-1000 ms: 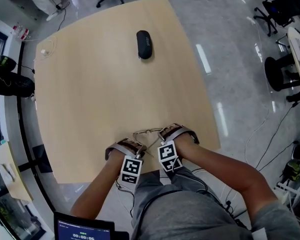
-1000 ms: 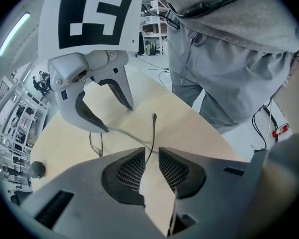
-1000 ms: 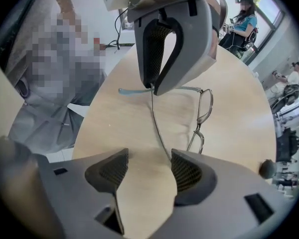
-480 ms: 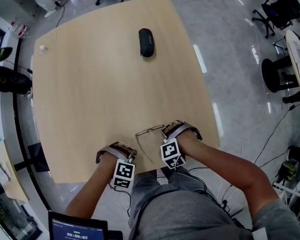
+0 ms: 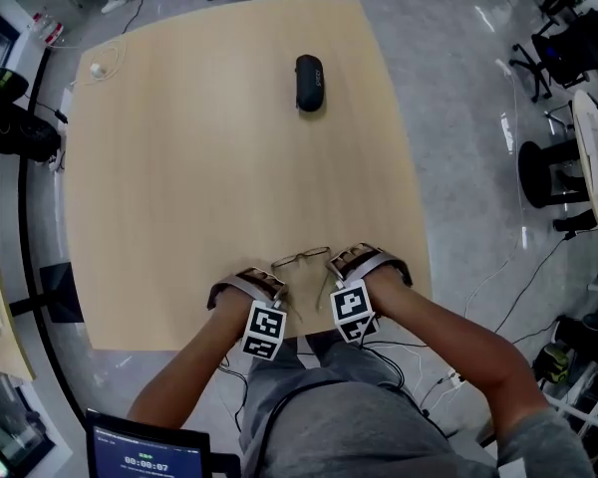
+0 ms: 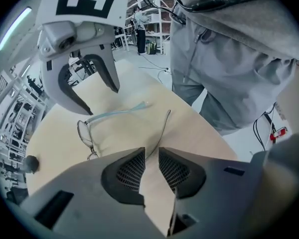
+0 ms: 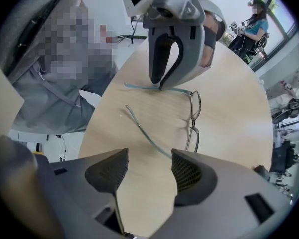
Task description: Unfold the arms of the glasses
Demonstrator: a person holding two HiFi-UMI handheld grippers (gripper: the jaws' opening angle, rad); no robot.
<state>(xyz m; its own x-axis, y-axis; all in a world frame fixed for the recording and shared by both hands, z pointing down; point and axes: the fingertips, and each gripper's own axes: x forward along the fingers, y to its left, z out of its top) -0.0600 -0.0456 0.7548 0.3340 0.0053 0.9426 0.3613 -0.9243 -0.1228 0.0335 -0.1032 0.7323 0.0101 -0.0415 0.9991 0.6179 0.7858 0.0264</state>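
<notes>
Thin wire-framed glasses lie on the wooden table near its front edge, lenses away from me and both arms swung out toward me. My left gripper is closed down on one thin arm, which runs into the narrow gap between its pads. The other arm, with a pale blue tip, lies by my right gripper. That gripper's jaws stand wide apart with nothing in them, and the arm lies on the table just ahead of its pads.
A black glasses case lies at the far middle of the table. A white cable sits at the far left corner. Office chairs stand on the floor to the right. A screen shows at the bottom left.
The left gripper drew away to the left half a second ago and has since come back in beside the glasses. The right gripper has stayed at the frame.
</notes>
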